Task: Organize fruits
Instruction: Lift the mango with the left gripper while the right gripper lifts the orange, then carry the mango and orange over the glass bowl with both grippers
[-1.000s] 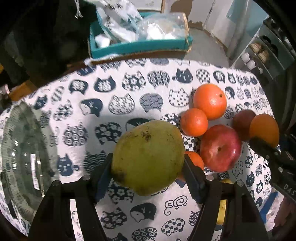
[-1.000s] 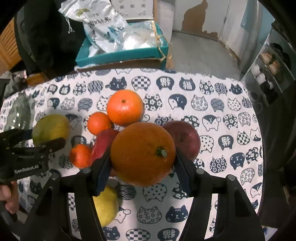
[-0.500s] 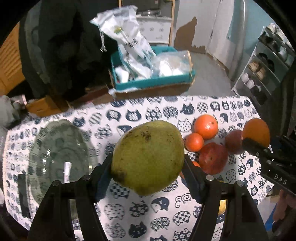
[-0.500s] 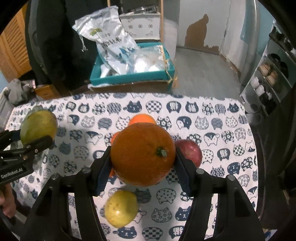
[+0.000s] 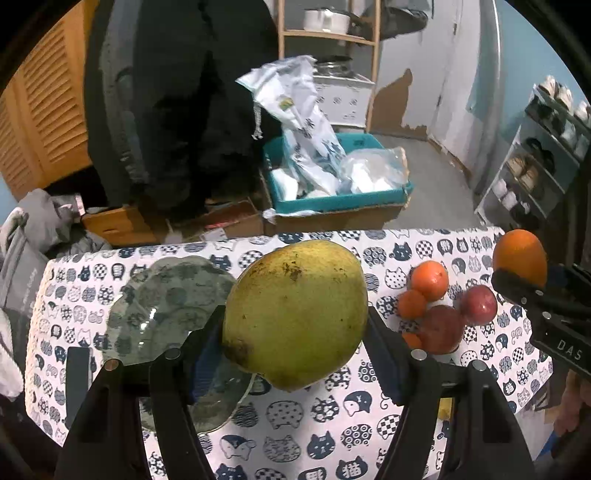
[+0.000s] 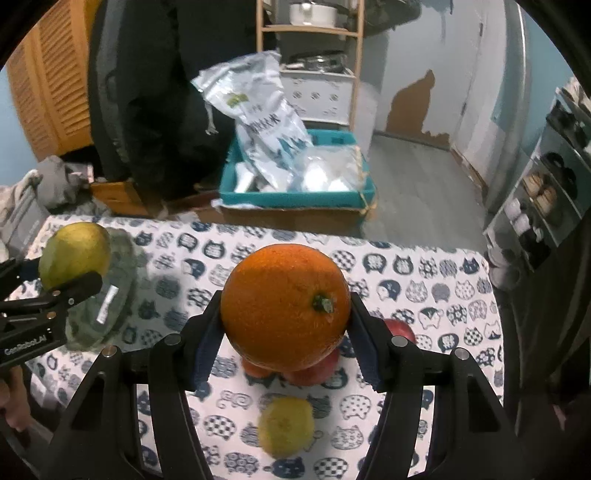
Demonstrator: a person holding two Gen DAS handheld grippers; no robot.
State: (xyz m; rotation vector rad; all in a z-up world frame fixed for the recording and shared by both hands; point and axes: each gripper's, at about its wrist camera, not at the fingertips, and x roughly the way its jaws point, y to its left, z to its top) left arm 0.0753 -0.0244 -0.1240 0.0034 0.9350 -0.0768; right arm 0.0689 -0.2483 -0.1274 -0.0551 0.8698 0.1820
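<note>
My left gripper (image 5: pixel 295 339) is shut on a big yellow-green pear (image 5: pixel 295 314) and holds it high above the table, near the right edge of a clear glass plate (image 5: pixel 162 302). My right gripper (image 6: pixel 284 332) is shut on a large orange (image 6: pixel 285 312) and holds it high above the fruit pile. The pile shows in the left wrist view: oranges (image 5: pixel 429 275), a red apple (image 5: pixel 441 328) and a darker apple (image 5: pixel 478 304). A yellow fruit (image 6: pixel 286 424) lies on the cloth below the orange. The pear (image 6: pixel 74 253) also shows at left in the right wrist view.
The table wears a white cloth with a cat pattern (image 5: pixel 295 421). Beyond its far edge stand a teal box (image 5: pixel 332 199) with plastic bags, a wooden shelf (image 5: pixel 325 33) and a dark hanging coat (image 5: pixel 166 110). A shoe rack (image 5: pixel 535 166) stands at right.
Both grippers have risen well above the table with their fruit. The left one has also shifted left, so the glass plate now lies just behind the pear.
</note>
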